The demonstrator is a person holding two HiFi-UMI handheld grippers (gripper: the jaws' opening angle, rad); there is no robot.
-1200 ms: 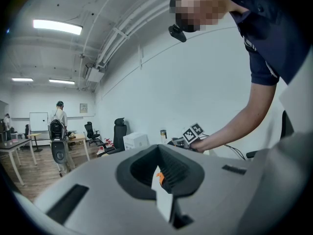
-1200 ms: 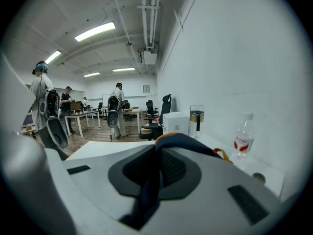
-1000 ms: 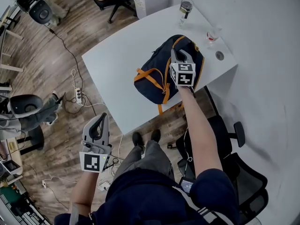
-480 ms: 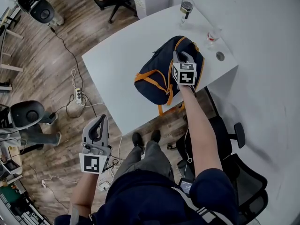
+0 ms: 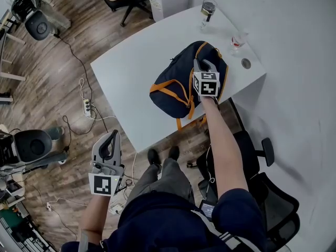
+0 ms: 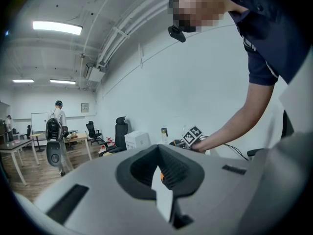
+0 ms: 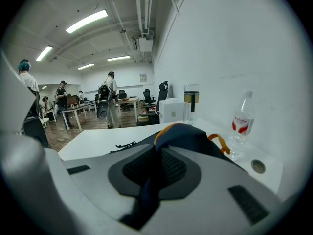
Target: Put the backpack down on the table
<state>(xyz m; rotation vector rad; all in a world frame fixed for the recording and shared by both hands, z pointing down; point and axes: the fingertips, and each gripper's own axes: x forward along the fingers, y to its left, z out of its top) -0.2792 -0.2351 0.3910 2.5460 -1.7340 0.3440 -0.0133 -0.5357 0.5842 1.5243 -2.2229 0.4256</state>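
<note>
right gripper [image 5: 202, 65] is clamping shut on the backpack [image 5: 170, 88] strap [image 7: 146, 190] | backpack is sitting on white table [image 5: 123, 75] | left gripper [image 5: 110, 138] is hanging beside table, jaws together, empty

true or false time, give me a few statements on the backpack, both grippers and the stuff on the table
1. The right gripper is shut on a dark strap of the navy backpack with orange trim. True.
2. The left gripper grips an orange strap. False: it is shut on nothing, out over the wooden floor.
3. A clear plastic bottle with a red label stands upright on the white table. True.
4. The backpack lies on the wooden floor. False: it is at the table's near edge, under the right gripper.
</note>
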